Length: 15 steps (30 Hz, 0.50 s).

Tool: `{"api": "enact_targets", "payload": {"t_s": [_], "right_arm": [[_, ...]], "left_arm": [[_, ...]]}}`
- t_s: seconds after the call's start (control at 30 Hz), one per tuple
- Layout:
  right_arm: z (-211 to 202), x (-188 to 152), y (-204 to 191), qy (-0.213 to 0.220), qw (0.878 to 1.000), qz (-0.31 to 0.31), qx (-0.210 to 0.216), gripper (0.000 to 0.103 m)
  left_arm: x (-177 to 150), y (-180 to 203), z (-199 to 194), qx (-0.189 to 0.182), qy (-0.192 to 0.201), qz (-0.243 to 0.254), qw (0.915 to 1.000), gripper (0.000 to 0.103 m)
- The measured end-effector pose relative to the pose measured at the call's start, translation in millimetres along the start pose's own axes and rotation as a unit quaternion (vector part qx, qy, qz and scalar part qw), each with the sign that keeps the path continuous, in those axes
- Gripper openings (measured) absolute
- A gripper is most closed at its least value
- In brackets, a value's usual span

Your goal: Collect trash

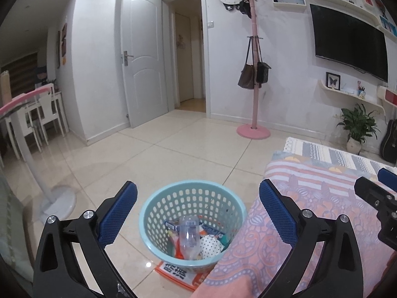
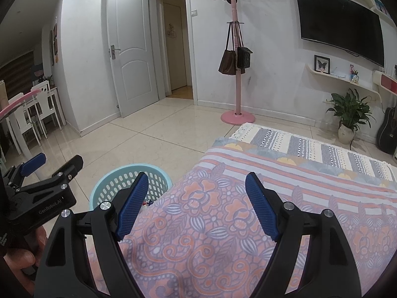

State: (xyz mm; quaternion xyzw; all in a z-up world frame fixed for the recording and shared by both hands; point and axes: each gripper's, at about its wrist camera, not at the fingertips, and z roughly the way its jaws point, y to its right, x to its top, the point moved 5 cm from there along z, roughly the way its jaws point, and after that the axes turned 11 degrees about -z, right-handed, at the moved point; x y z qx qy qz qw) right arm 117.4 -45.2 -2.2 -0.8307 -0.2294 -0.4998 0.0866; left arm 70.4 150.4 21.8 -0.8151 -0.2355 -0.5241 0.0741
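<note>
A light blue perforated basket (image 1: 173, 198) stands on the tiled floor beside a bed; it also shows in the right wrist view (image 2: 116, 178). Inside lie a clear plastic bottle (image 1: 188, 236), a polka-dot wrapper (image 1: 209, 245) and other packets. An orange printed sheet (image 1: 173, 272) lies under the basket. My left gripper (image 1: 198, 201) is open and empty, held above the basket. My right gripper (image 2: 197, 188) is open and empty over the bed cover (image 2: 211, 223). The left gripper shows at the left of the right wrist view (image 2: 53, 164).
The patterned bed cover (image 1: 322, 198) fills the right. A white fan stand (image 1: 57, 203) is on the left floor. A pink coat rack (image 1: 253, 129) with bags, an open door (image 1: 144, 62), a wall TV (image 1: 347, 42), a potted plant (image 1: 357, 129) and white chairs (image 1: 47, 114) stand further off.
</note>
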Motion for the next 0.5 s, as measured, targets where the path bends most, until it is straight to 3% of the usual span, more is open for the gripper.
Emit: {"api": "enact_targets", "payload": {"t_s": [0.37,0.5], "right_arm": [[0,0,0,0.0,1.0,0.001,0.001,0.076],[0,0,0,0.0,1.0,0.001,0.001,0.076]], "left_arm": [[-4,-12,10,-0.008,-0.038,-0.021,0.999,0.096],[-4,-14,8,-0.009,-0.033,-0.023,0.9991,0.096]]}}
